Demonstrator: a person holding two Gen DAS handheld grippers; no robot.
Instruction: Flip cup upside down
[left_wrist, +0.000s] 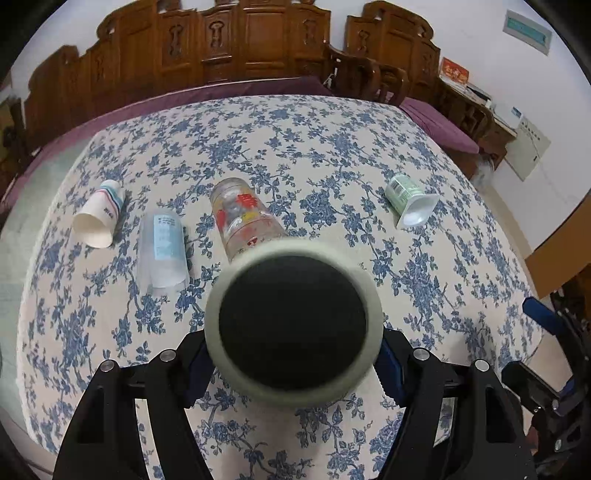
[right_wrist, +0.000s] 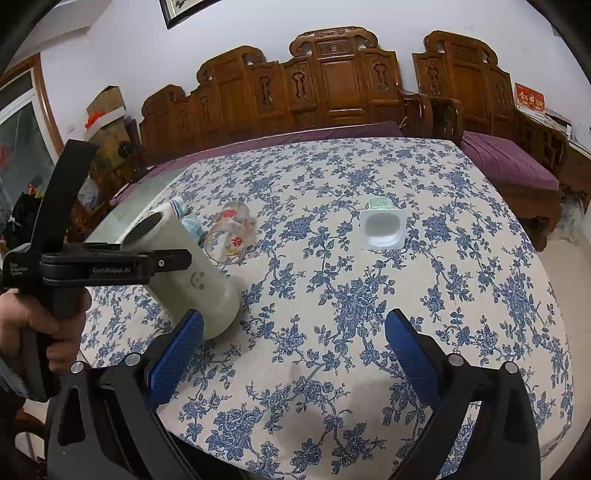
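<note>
My left gripper (left_wrist: 293, 363) is shut on a pale grey-green cup (left_wrist: 293, 325), its dark mouth facing the camera. In the right wrist view the same cup (right_wrist: 199, 284) is tilted, base near the cloth, mouth up-left, held by the left gripper (right_wrist: 147, 264). My right gripper (right_wrist: 293, 350) is open and empty, its blue pads (right_wrist: 177, 354) spread above the tablecloth to the right of the cup.
On the floral tablecloth (left_wrist: 332, 155) lie a paper cup (left_wrist: 98, 216), a clear plastic cup (left_wrist: 162, 251), a printed glass (left_wrist: 240, 218) and a green yoghurt pot (left_wrist: 410, 199), all on their sides. Carved wooden benches stand behind the table.
</note>
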